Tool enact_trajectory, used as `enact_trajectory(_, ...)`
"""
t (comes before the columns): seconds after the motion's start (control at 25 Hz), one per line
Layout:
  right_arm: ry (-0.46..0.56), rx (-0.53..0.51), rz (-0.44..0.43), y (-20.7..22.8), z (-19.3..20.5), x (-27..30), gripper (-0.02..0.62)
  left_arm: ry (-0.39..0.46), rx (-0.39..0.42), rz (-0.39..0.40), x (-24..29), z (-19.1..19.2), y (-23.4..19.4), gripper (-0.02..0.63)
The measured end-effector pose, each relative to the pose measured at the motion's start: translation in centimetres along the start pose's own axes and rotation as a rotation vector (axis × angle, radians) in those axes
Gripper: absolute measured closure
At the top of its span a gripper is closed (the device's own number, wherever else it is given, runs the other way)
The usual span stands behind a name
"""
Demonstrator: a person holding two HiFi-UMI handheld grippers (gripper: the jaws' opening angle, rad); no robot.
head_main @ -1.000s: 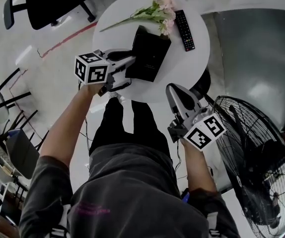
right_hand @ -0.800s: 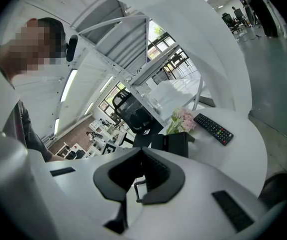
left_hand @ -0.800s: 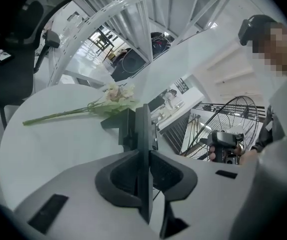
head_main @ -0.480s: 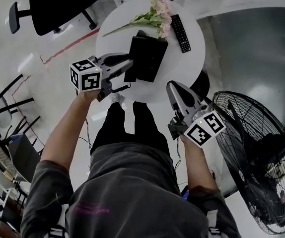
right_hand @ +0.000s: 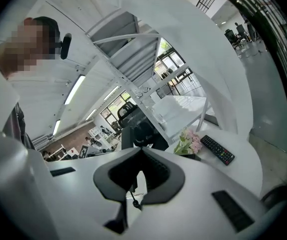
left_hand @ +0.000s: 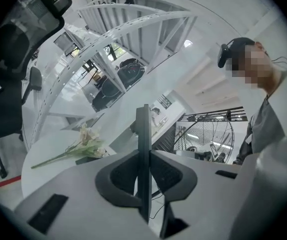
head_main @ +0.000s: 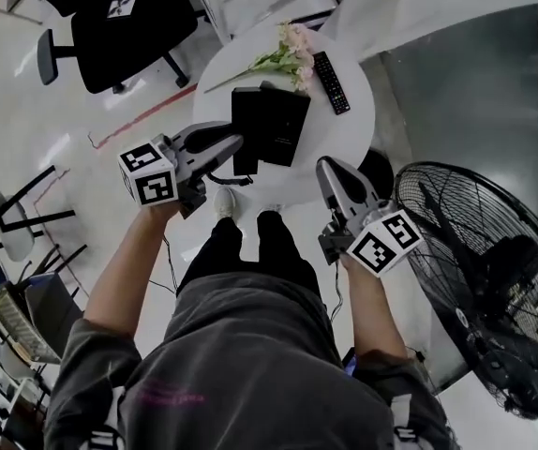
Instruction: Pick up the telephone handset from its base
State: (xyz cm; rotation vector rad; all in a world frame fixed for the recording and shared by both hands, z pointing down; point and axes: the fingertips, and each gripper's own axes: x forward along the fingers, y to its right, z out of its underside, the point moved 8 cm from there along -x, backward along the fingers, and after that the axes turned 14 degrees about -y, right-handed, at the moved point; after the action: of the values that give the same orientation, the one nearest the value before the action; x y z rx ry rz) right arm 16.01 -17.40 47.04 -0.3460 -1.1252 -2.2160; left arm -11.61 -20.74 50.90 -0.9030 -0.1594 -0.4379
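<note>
The black telephone handset [head_main: 245, 127] hangs above the left part of its black base [head_main: 285, 124], which lies on the round white table [head_main: 349, 129]. My left gripper [head_main: 235, 144] is shut on the handset's near end. A thin dark cord [head_main: 218, 178] curls down below the jaws. In the left gripper view the handset [left_hand: 143, 134] shows edge-on as a thin dark slab squeezed between the two pads [left_hand: 123, 171]. My right gripper [head_main: 329, 169] hovers at the table's near right edge, its jaws shut on nothing; in its own view the right gripper [right_hand: 142, 151] points at the phone.
Pink flowers [head_main: 290, 52] and a black remote [head_main: 330, 82] lie at the table's far side. A large floor fan [head_main: 475, 279] stands close on the right. A black office chair [head_main: 124, 26] is at the far left. The person's legs [head_main: 246, 251] are below the table edge.
The left gripper has risen with the handset, which has come up off the base. The right gripper has risen a little and stays shut.
</note>
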Motion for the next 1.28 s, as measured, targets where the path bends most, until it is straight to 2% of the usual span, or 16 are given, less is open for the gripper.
enact_trajectory(0.56, 0.104, -0.055, 0.034, -5.0, -0.6, -4.0, 0.575, 0.079, 0.130, 0.060, -5.1, -2.5, 9.0, 0.528)
enact_trajectory(1.28, 0.206, -0.119, 0.046, -10.8, -0.4, -7.1, 0.575, 0.108, 0.249, 0.096, -10.4, -3.1, 15.0, 0.528)
